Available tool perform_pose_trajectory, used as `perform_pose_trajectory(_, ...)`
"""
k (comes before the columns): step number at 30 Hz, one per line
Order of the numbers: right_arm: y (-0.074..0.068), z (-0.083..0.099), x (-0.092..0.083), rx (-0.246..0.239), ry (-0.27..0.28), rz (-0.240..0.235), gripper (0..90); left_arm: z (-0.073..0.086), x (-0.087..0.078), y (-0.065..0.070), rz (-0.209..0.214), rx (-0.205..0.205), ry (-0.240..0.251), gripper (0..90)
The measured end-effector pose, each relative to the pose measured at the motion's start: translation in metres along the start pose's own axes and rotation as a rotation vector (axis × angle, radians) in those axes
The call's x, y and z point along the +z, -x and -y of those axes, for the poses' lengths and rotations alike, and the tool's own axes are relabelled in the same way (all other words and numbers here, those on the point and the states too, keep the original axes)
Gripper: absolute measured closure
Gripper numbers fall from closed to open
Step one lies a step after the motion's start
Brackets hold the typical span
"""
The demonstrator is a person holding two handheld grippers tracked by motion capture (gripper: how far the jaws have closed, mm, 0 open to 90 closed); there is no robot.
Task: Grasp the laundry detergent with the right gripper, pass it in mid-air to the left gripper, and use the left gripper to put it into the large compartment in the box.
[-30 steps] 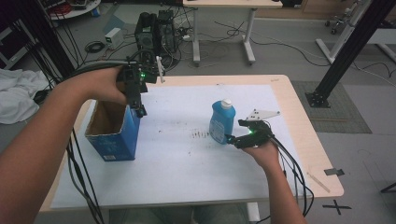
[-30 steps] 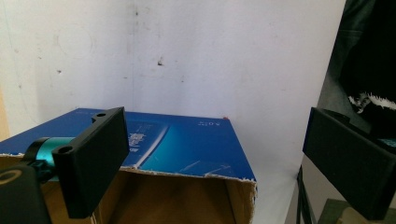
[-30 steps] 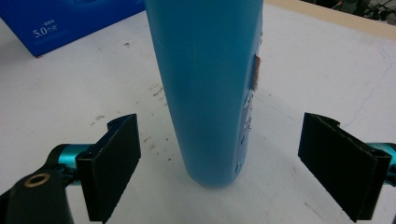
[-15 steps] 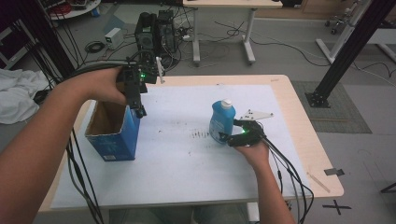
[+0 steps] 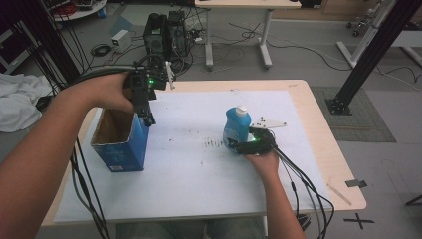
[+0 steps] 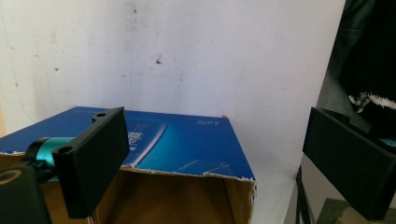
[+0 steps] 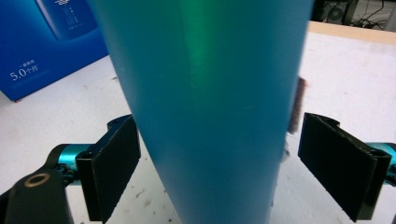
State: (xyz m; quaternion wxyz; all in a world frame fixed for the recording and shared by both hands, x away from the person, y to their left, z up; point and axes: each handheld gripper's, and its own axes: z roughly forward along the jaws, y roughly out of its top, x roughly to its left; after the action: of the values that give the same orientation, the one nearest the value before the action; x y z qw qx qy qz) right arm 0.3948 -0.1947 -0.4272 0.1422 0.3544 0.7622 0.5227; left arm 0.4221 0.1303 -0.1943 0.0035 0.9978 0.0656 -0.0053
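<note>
Your right tongs [image 5: 238, 145] were open around the blue bottle [image 5: 236, 127]. In the right gripper view, the bottle [image 7: 205, 102] stood between the two black jaws. The jaw on the left of that view was right up against the bottle. The other jaw was a little way off it, with white bench showing in the gap. So the tongs were not squeezing the bottle yet. The bottle stood upright on the white bench [image 5: 199, 189], near the middle, and it had a white cap [image 5: 241, 109]. Your right hand [image 5: 263, 160] held the tongs from the near side.

Your left tongs [image 5: 148, 117] were wide open and held nothing. They pointed down at the far right corner of the blue box [image 5: 121, 144]. In the left gripper view, one jaw was over the box [image 6: 187, 149] and the other was out past its edge. The box was open on top, with brown card inside. It sat on the left part of the bench, well apart from the bottle. Your left hand [image 5: 107, 92] was above the box.
</note>
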Motion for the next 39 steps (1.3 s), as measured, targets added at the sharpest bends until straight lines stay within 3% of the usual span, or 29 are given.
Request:
perform_pose_trajectory(6, -0.0006, -0.0001, 0.0044, -0.001, 0.038, 0.023, 12.1, 0.0005, 0.0019, -0.0001, 0.004, -0.003, 0.000, 7.0)
perform_pose_trajectory(18, -0.0016, 0.0003, 0.0075, -0.006, 0.037, 0.040, 12.6, -0.0003, 0.0040, -0.0008, 0.004, -0.004, -0.002, 7.0)
perform_pose_trajectory(21, -0.0022, 0.0009, 0.0079, -0.012, 0.030, 0.048, 16.9, -0.0005, 0.0052, -0.0010, 0.005, -0.003, -0.008, 6.9)
perform_pose_trajectory(22, -0.0031, 0.0013, 0.0085, 0.004, 0.039, 0.046, 17.3, -0.0005, 0.0058, -0.0010, 0.003, -0.003, -0.010, 6.9)
perform_pose_trajectory(23, -0.0021, 0.0010, 0.0094, -0.011, 0.056, 0.050, 18.7, -0.0006, 0.0059, -0.0011, 0.007, -0.004, -0.014, 7.0)
perform_pose_trajectory(28, -0.0023, 0.0001, 0.0065, -0.006, 0.023, 0.060, 22.6, -0.0004, 0.0062, -0.0008, 0.008, -0.003, -0.007, 6.9)
perform_pose_trajectory(29, -0.0021, 0.0003, 0.0078, -0.011, 0.047, 0.063, 23.5, -0.0005, 0.0060, -0.0009, 0.006, -0.003, -0.011, 6.9)
perform_pose_trajectory(32, -0.0015, 0.0001, 0.0069, -0.030, 0.052, 0.073, 23.6, -0.0007, 0.0071, -0.0014, 0.008, -0.004, -0.011, 6.9)
perform_pose_trajectory(34, -0.0032, 0.0006, 0.0067, -0.009, 0.041, 0.063, 24.0, -0.0008, 0.0076, -0.0016, 0.007, -0.005, -0.013, 7.0)
perform_pose_trajectory(35, -0.0021, 0.0005, 0.0072, -0.030, 0.048, 0.073, 24.6, -0.0011, 0.0079, -0.0020, 0.015, -0.007, -0.015, 7.0)
perform_pose_trajectory(39, -0.0053, 0.0017, 0.0081, -0.011, 0.046, 0.070, 26.2, -0.0013, 0.0080, -0.0026, 0.014, -0.007, -0.009, 6.9)
